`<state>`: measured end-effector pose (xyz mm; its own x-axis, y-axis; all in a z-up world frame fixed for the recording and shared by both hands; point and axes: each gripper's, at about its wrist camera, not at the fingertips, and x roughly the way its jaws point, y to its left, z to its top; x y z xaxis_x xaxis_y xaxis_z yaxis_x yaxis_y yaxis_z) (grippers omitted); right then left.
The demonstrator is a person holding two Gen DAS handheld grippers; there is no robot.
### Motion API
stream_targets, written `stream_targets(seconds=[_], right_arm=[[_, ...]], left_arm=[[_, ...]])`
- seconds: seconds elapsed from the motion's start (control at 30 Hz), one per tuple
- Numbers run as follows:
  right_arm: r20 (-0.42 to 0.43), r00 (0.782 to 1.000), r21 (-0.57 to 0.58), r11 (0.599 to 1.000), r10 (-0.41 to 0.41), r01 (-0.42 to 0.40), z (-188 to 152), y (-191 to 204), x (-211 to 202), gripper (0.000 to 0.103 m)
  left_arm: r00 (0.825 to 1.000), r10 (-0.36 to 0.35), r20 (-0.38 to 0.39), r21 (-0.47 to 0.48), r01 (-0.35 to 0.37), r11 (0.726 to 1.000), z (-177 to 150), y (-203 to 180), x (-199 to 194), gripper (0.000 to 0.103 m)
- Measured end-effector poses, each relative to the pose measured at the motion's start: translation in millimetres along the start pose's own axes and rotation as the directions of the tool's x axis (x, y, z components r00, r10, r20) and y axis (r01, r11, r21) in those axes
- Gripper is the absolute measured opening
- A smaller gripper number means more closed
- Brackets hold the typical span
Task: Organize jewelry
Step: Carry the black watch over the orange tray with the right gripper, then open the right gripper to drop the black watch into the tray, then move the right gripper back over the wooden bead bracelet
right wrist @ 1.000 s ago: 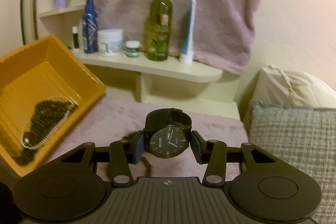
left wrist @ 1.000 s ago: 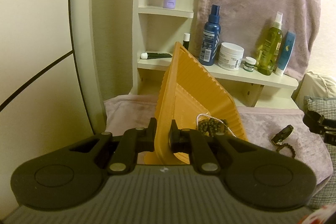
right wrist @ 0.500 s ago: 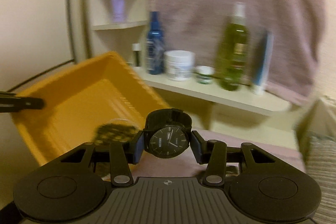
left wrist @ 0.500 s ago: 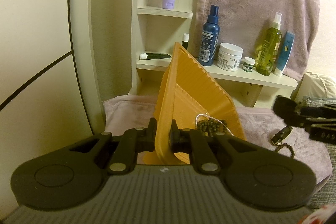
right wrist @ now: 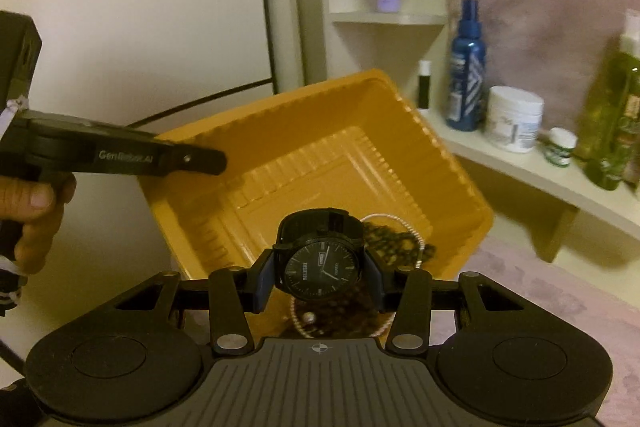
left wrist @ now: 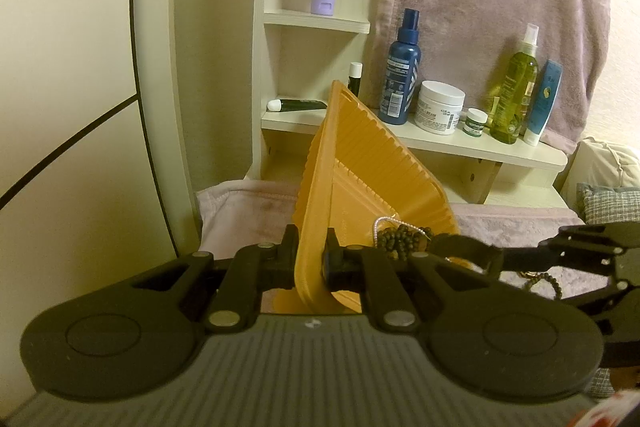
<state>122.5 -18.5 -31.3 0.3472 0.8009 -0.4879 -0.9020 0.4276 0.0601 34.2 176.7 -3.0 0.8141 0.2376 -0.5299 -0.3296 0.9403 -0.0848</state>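
Note:
My left gripper is shut on the near rim of an orange plastic tray, which it holds tilted up on the pink cloth. Dark beads and a thin silver chain lie in the tray's low corner. My right gripper is shut on a black wristwatch, dial towards the camera, just above the tray and the beads. In the left wrist view the right gripper comes in from the right with the watch strap over the tray's edge. The right wrist view shows the left gripper on the rim, with a hand behind it.
A beaded bracelet lies on the pink cloth right of the tray. Behind stands a white shelf with a blue bottle, white jar and green spray bottle. A towel hangs above. A grey pillow sits far right.
My right gripper has swung left with the watch, from over the bare cloth to over the tray and its beads. The left gripper and the tilted tray have stayed put.

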Motion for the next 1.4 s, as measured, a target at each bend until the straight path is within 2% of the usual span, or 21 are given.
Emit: stream_targets(seconds=[0.3,0.4,0.43,0.47,0.77,0.97,1.03,1.1,1.17,1.4], right_arm=[[-0.032,0.999,0.025,1.0,0.018,-0.017,-1.9,-2.7,13.9,0.047],[-0.029,0.999,0.032,0.999,0.023,-0.022,-1.4,-3.0,14.0,0.043],[-0.028,0.999,0.031,0.999,0.025,-0.024,-1.4,-2.3,13.3,0.033],[-0.02,0.999,0.03,0.999,0.031,-0.03,-1.0,-2.0,12.7,0.027],[0.013,1.0,0.052,0.999,-0.002,0.001,2.5,-6.5,4.1,0.027],[0.03,0.997,0.108,0.991,-0.078,0.074,-8.6,-23.1,-15.4,0.027],[0.024,0.993,0.132,0.985,-0.119,0.115,-17.0,-30.3,-23.2,0.029],[0.017,0.987,0.157,0.975,-0.162,0.157,-25.9,-38.3,-31.4,0.035],[0.009,0.978,0.194,0.96,-0.207,0.201,-37.9,-48.1,-41.8,0.049],[-0.061,0.937,0.278,0.896,-0.343,0.346,-79.4,-77.4,-70.5,0.054]], left_arm=[[1.0,0.0,0.0,0.001,0.0,1.0,0.9,0.4,1.3,0.01],[1.0,0.0,-0.001,0.002,0.0,1.0,0.8,0.4,1.3,0.01],[1.0,-0.002,-0.001,0.001,0.002,1.0,0.8,0.3,1.3,0.01],[1.0,-0.001,0.0,0.002,0.001,1.0,0.7,0.1,1.1,0.01],[1.0,-0.004,-0.001,0.002,0.004,1.0,1.8,-0.1,2.0,0.01],[1.0,-0.004,-0.001,-0.001,0.004,1.0,1.8,0.7,2.1,0.01],[1.0,-0.003,-0.001,-0.002,0.003,1.0,1.8,0.9,2.1,0.01],[1.0,-0.003,-0.001,-0.002,0.003,1.0,2.0,1.0,2.2,0.01],[1.0,-0.004,0.0,-0.001,0.004,1.0,1.6,0.9,2.4,0.01],[1.0,-0.002,0.001,-0.007,0.002,1.0,0.9,1.4,3.2,0.01]])
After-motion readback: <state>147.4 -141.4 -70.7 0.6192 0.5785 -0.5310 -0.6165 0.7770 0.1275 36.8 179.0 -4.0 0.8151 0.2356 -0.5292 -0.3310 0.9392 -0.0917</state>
